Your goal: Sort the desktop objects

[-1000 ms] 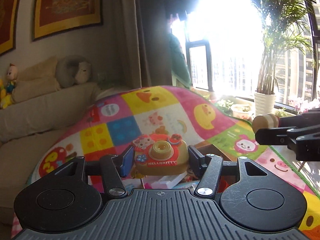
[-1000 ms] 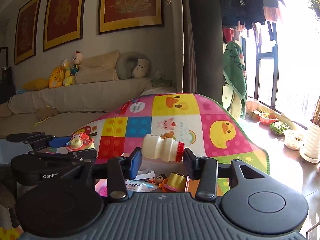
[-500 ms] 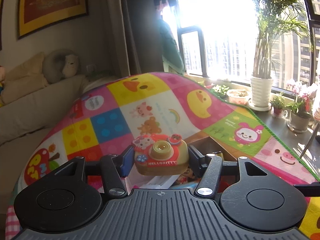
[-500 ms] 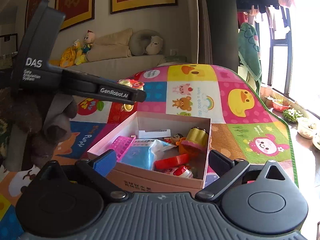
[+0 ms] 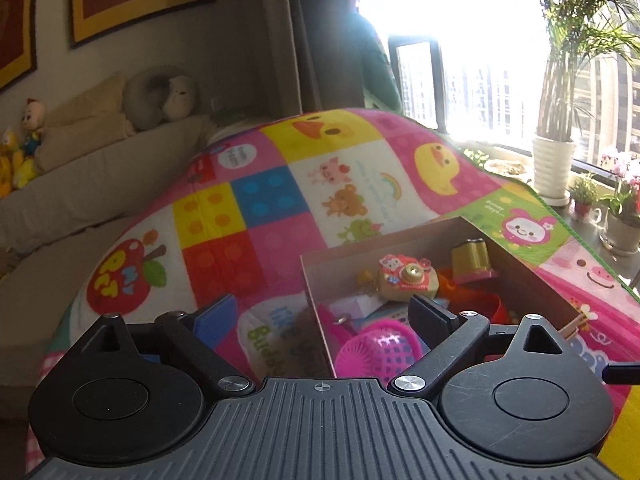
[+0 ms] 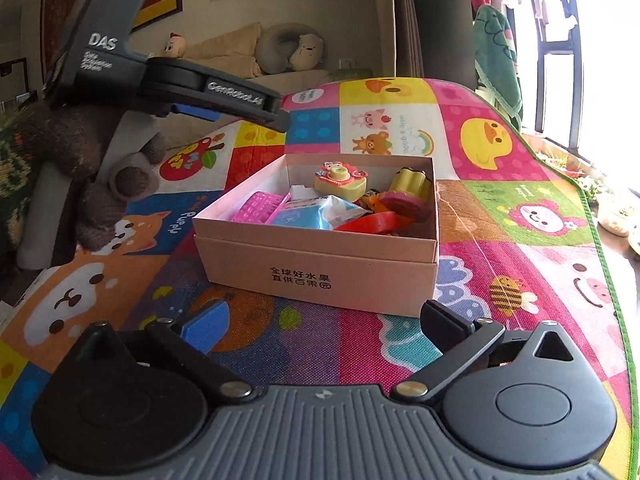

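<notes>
A bench covered by a bright patchwork play mat (image 6: 500, 152), printed with ducks, bears, a pig and coloured squares, carries everything. Straight ahead of the right tool (image 6: 320, 328), near it, a pale cardboard box (image 6: 320, 268) rests flat on the mat. From the left tool (image 5: 320, 316), the same box sits ahead and to its right, close under the right finger.

Toys are crowding the cardboard box (image 6: 320, 268) at centre frame, the toy camera (image 6: 340, 178) sitting on top, leaving little room inside. The left gripper (image 6: 240, 110) is hanging across the upper left. Bare play mat (image 6: 520, 272) is lying open at lower right.
</notes>
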The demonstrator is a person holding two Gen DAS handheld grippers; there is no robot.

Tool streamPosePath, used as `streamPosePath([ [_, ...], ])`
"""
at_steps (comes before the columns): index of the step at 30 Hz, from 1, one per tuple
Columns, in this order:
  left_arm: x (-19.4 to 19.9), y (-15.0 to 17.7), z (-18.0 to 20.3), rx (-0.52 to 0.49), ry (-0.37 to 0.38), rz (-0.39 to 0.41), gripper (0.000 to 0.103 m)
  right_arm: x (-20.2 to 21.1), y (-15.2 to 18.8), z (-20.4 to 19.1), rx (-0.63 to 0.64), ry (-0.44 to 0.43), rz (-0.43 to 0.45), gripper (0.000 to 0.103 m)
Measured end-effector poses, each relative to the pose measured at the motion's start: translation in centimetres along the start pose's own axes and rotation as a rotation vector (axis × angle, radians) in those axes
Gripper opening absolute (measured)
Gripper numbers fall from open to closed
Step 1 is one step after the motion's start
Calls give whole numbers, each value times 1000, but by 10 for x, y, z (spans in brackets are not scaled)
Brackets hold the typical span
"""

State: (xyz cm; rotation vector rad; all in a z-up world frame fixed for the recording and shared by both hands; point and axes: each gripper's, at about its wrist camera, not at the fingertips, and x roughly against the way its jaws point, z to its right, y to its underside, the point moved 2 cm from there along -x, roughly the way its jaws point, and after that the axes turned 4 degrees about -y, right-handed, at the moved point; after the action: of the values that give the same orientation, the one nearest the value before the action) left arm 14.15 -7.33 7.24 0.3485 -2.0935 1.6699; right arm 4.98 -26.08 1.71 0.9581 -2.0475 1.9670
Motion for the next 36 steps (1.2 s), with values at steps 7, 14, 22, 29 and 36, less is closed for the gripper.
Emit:
streamPosePath([
  [7, 39, 88, -23, 134, -33, -172, 102, -23, 4, -20, 52, 85, -109, 103],
  [14, 45, 129, -26, 206, -82, -223, 103, -51, 5, -36, 86, 145, -210, 103],
  [22, 40, 131, -31, 250, -105, -239, 103, -56, 11, -22, 8, 109, -144, 103],
  [29, 39, 132, -31, 250, -103, -242, 103, -56, 12, -23, 9, 124, -134, 103],
  [36, 39, 132, -32, 250, -102, -242, 103, -57, 12, -23, 13, 126, -133, 103],
])
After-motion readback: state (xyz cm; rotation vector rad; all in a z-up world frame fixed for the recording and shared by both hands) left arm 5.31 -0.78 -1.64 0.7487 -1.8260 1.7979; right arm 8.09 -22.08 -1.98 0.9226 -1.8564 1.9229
